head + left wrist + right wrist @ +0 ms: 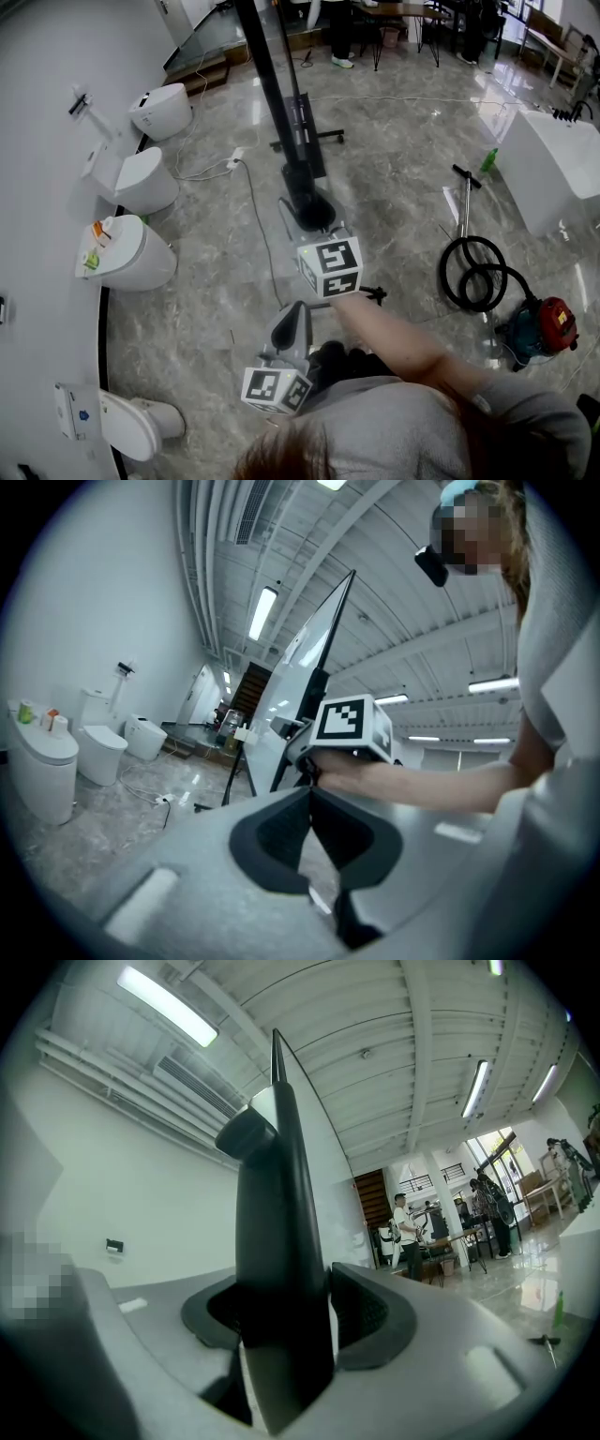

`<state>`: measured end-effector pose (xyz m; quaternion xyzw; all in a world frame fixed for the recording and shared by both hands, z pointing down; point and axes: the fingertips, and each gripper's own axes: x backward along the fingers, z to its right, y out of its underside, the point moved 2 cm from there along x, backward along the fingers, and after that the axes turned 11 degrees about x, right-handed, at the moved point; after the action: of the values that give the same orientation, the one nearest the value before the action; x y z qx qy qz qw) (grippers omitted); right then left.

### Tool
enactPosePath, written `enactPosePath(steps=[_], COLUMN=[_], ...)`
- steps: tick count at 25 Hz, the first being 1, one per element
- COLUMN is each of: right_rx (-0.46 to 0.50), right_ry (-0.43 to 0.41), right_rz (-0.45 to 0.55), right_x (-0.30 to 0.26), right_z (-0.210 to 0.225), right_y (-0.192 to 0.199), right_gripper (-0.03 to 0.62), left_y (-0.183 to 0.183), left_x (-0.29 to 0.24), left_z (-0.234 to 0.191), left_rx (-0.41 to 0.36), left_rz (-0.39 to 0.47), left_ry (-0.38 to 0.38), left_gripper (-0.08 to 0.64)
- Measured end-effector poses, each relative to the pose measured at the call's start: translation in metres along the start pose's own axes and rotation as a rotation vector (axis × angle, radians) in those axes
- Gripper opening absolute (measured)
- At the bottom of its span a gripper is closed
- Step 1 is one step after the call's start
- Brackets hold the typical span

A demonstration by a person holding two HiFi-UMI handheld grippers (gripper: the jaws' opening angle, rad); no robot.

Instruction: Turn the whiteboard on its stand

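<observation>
From above, the whiteboard [272, 84] shows edge-on as a long black bar on its wheeled stand [323, 139]. My right gripper [314, 216] is shut on the board's near edge, marker cube toward me. In the right gripper view the board's black frame [279, 1213] rises upright between the jaws of that gripper [309, 1312] and fills the gap. My left gripper [292, 321] hangs lower and nearer to me, apart from the board. Its pads meet at the tips with nothing in them [310, 795]. In the left gripper view the tilted board [302, 658] stands ahead, with the right gripper [286, 738] on it.
Several white toilets [131, 253] line the left wall, with a power cable [251, 211] trailing across the marble floor. At right lie a red and teal vacuum [546, 328] with its hose [478, 274], a white tub [562, 169] and a green bottle [488, 160].
</observation>
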<state>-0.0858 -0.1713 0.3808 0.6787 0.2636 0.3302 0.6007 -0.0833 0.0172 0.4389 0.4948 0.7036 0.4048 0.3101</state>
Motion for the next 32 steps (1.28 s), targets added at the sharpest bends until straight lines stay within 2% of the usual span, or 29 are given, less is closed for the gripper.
enactPosePath(steps=[9,16,21,32], right_rx=[-0.038,-0.017,-0.011,0.002], right_ry=[0.010,0.041,0.048,0.050], right_rz=[0.010,0.007,0.017,0.047], right_x=[0.014,0.025,0.039,0.070], right_z=[-0.007,-0.010,-0.015,-0.028], right_y=[-0.001,-0.002,-0.003,-0.008], right_gripper=[0.216,0.201,0.196,0.192], left_y=[-0.008,-0.010,0.000,0.019], left_x=[0.014,0.031,0.038,0.070], left_z=[0.001,-0.008,0.002,0.001], left_rx=[-0.013,0.006,0.008,0.016], left_rz=[-0.023,-0.047,-0.078,-0.122], left_ry=[0.044,0.056,0.096,0.107], left_gripper=[-0.005,-0.005,-0.005,-0.005])
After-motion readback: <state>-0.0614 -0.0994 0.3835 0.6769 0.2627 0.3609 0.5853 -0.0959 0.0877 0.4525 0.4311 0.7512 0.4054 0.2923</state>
